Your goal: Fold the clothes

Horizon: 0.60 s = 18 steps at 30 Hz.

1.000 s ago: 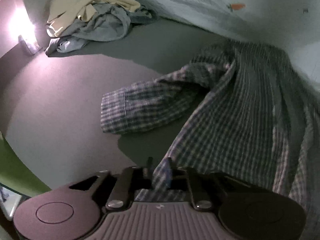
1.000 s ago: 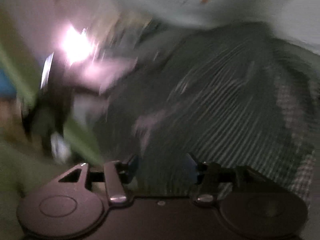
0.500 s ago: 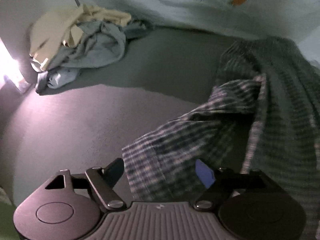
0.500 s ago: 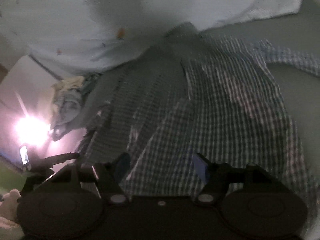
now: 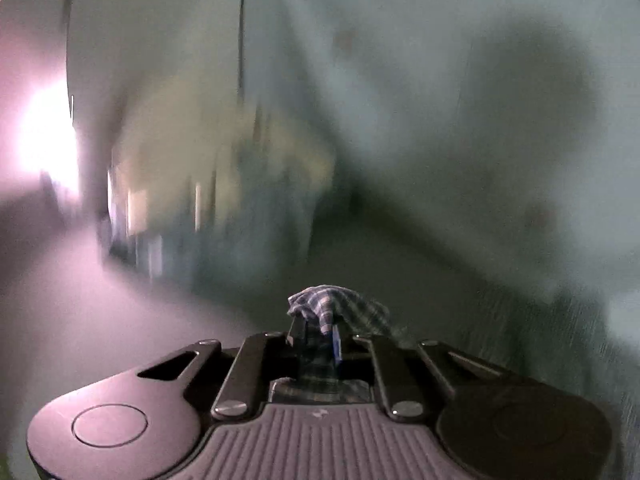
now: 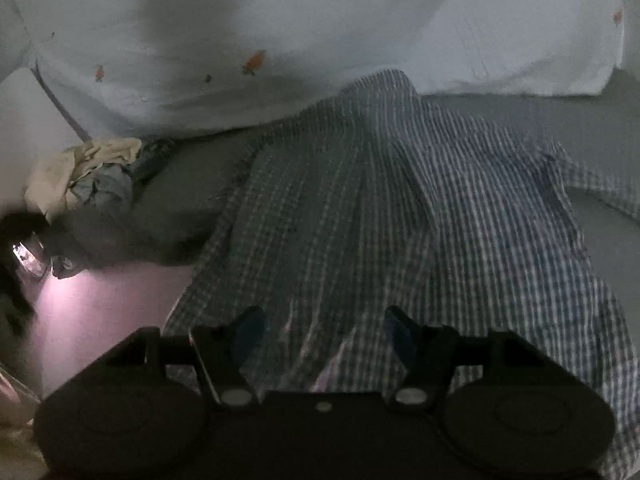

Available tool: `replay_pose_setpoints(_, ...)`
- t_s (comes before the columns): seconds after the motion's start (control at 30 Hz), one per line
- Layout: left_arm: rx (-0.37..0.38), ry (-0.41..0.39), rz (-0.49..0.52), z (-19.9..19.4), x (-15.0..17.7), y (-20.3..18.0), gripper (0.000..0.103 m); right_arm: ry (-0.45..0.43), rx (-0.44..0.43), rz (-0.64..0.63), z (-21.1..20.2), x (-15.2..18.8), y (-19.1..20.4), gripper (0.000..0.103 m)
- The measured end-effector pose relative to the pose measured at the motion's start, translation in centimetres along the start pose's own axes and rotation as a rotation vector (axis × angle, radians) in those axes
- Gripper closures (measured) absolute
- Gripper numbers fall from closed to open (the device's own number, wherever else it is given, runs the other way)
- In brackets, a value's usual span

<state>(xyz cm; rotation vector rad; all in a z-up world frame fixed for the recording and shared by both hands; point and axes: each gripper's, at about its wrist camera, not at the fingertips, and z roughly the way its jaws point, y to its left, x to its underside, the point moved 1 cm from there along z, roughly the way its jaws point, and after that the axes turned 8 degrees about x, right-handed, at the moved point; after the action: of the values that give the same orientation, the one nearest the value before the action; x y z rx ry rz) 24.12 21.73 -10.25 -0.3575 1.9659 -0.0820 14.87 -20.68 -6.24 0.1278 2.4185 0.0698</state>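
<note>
A grey bed [image 6: 500, 116] carries the checked shirt [image 6: 380, 208] and crumpled clothes [image 6: 88, 176].

Blue-and-white checked shirt [image 6: 360, 208]; cream and grey-blue clothes pile [image 6: 84, 176]; white sheet [image 6: 248, 40] with small orange motifs.

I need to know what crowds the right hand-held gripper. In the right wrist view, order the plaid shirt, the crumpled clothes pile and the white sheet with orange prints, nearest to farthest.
1. plaid shirt: directly under and ahead of the open right hand-held gripper.
2. crumpled clothes pile: off to the left, farther back.
3. white sheet: farthest, across the back.
</note>
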Motion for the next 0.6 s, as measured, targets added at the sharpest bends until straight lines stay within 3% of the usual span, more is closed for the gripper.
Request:
replay_pose_setpoints(0.07,0.052,-0.172,0.067,-2.9,-2.9,0.1,0.088,-0.001,0.015,0.009,0.2,0.1,0.4,0.035)
replay_pose_setpoints(0.13,0.056,-0.231,0.169,-4.2,-3.1,0.1,0.083,0.009,0.036,0.016,0.5,0.6,0.7,0.035)
replay_pose_setpoints(0.17,0.029,-0.224,0.237,-4.3,-2.4,0.2,0.082,0.013,0.045,0.018,0.6,0.8,0.8,0.035)
replay_pose_setpoints(0.2,-0.004,-0.182,0.306,-3.9,-1.1,0.4,0.080,0.015,0.055,0.016,0.6,1.1,1.0,0.035)
replay_pose_setpoints(0.27,-0.046,0.003,0.355,-2.0,2.5,1.6,0.074,0.015,0.082,0.020,0.3,1.8,1.1,0.035)
replay_pose_setpoints(0.3,-0.047,0.136,0.324,-0.9,4.8,2.8,0.072,0.017,0.096,0.031,0.1,2.0,0.9,0.035)
replay_pose_setpoints(0.4,-0.057,0.400,0.139,0.9,10.0,6.3,0.070,0.027,0.128,0.094,-0.1,2.4,0.4,0.035)
replay_pose_setpoints(0.47,-0.064,0.452,0.031,0.9,11.3,7.9,0.067,0.047,0.143,0.127,0.1,2.6,0.2,0.035)
replay_pose_setpoints(0.6,-0.044,0.397,-0.123,0.1,10.6,10.4,0.034,0.099,0.153,0.103,0.7,3.3,1.4,0.035)
